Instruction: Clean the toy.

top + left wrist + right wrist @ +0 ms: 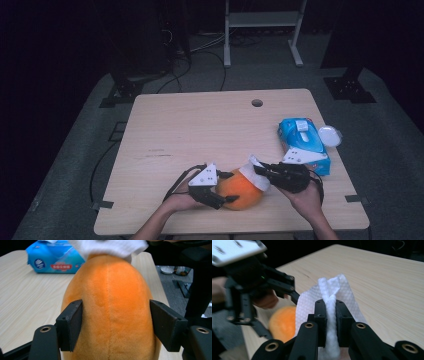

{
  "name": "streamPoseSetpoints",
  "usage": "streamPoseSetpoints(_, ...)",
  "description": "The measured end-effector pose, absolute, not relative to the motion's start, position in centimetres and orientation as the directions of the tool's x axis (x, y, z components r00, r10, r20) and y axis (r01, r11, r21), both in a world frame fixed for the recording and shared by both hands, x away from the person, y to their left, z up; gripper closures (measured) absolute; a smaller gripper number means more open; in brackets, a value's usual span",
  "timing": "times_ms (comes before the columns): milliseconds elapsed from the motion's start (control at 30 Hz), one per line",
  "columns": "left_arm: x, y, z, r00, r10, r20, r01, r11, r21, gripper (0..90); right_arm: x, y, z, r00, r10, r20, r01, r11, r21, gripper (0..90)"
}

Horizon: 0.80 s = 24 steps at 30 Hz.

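An orange plush toy (pixel 242 192) lies near the table's front edge. My left gripper (pixel 229 187) holds it from the left, one jaw on each side. In the left gripper view both pads (pixel 71 325) press against the flanks of the plush toy (pixel 110 305). My right gripper (pixel 261 172) comes in from the right, shut on a white wipe (pixel 251 176) that rests on the toy's top end. In the right gripper view the bunched white wipe (pixel 329 293) is pinched in my right gripper (pixel 331 306), with the plush toy (pixel 283 323) and the left gripper (pixel 249 290) behind it.
A blue pack of wet wipes (pixel 303 145) lies at the table's right side, with a round white lid (pixel 330 135) beside it at the edge. A cable hole (pixel 257 103) is near the far edge. The wooden table (pixel 190 130) is bare at left and centre.
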<state>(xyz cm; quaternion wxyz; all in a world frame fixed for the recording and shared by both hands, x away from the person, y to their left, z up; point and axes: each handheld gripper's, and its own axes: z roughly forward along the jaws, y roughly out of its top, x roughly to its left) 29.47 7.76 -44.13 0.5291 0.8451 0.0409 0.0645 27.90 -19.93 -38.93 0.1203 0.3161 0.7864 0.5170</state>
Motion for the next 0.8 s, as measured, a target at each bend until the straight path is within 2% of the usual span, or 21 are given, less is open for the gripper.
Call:
streamPoseSetpoints(67, 29.5, 7.9, -44.2, 0.988, 0.139, 0.06, 0.005, -0.431, 0.902, 29.5, 28.4, -20.0, -40.1, -0.754, 0.646, 0.12, 0.403, 0.311, 0.861, 81.1)
streamPoseSetpoints(133, 29.5, 7.8, -44.2, 0.989, 0.139, 0.058, 0.007, -0.428, 0.904, 29.5, 28.8, -20.7, -40.6, -0.744, 0.644, 0.179, 0.442, 0.272, 0.855, 81.3)
streamPoseSetpoints(300, 29.2, 7.1, -44.2, 0.988, 0.133, 0.072, -0.008, -0.43, 0.903, 29.3, 27.7, -20.1, -39.3, -0.761, 0.637, 0.124, 0.386, 0.29, 0.876, 81.6)
streamPoseSetpoints(400, 29.2, 7.3, -44.2, 0.988, 0.135, 0.077, -0.011, -0.435, 0.901, 29.1, 27.4, -19.2, -39.8, -0.776, 0.624, 0.093, 0.373, 0.334, 0.866, 81.8)
streamPoseSetpoints(533, 29.3, 7.5, -44.2, 0.988, 0.139, 0.068, -0.002, -0.429, 0.903, 29.2, 28.1, -20.2, -40.2, -0.742, 0.665, 0.081, 0.399, 0.341, 0.851, 81.8)
streamPoseSetpoints(667, 29.3, 7.2, -44.2, 0.989, 0.137, 0.059, 0.004, -0.422, 0.906, 28.1, 28.0, -20.9, -40.1, -0.732, 0.672, 0.115, 0.413, 0.303, 0.859, 81.7)
streamPoseSetpoints(700, 29.3, 7.0, -44.2, 0.988, 0.14, 0.058, 0.006, -0.419, 0.908, 28.0, 27.7, -20.6, -39.7, -0.757, 0.638, 0.136, 0.398, 0.286, 0.872, 81.7)
streamPoseSetpoints(800, 29.3, 7.1, -44.3, 0.988, 0.141, 0.058, 0.007, -0.419, 0.908, 28.0, 27.4, -19.5, -39.5, -0.783, 0.614, 0.099, 0.374, 0.337, 0.864, 81.5)
